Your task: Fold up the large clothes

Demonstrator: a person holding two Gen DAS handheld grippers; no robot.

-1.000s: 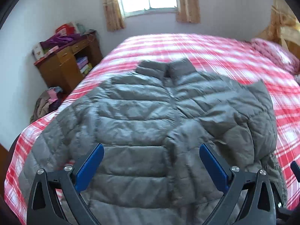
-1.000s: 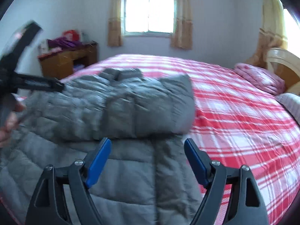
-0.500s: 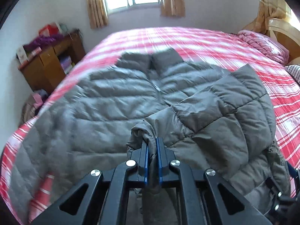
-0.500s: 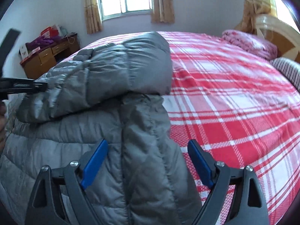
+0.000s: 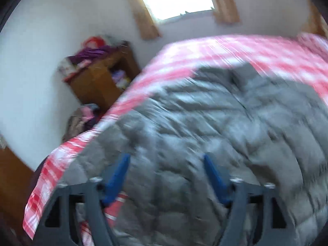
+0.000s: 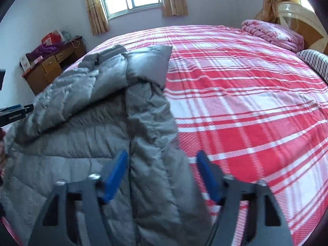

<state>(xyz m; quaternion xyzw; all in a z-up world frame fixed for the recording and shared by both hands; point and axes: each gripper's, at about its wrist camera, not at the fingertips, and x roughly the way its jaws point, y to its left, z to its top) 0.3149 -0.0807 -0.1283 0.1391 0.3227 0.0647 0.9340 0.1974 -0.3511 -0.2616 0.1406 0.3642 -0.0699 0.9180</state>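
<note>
So the grey quilted puffer jacket (image 6: pixel 86 123) was spread out on the near left part of the bed with the red-and-white plaid cover (image 6: pixel 246 106), collar pointing toward the window wall. Its right sleeve (image 6: pixel 114 78) was folded across the chest, the cuff end lying near the collar. The jacket's right edge ran down toward the camera in a puffy ridge, with bare plaid cover just beside it.

The right gripper (image 6: pixel 162 174) had its blue fingers (image 6: pixel 114 174) standing apart, and its jaws had just been closing in a bit. That ridge of the jacket sat between them, but the pads weren't pressing on it as far as I could see. The right-hand finger was over the plaid cover next to the jacket's edge.

The left gripper (image 5: pixel 166 176) was blurry in its own view. Its jaws had just been opening up again and stood wide, with grey quilted fabric (image 5: pixel 194 133) showing under and between the fingers, nothing pinched. From the right wrist view only a dark bit of it (image 6: pixel 14 113) poked in at the left edge, next to the folded sleeve.

Off to the left sat a brown wooden desk (image 6: pixel 49 67) against the wall with purple stuff piled on top, and a pink folded quilt (image 6: pixel 272 32) was up at the far right by the headboard
</note>
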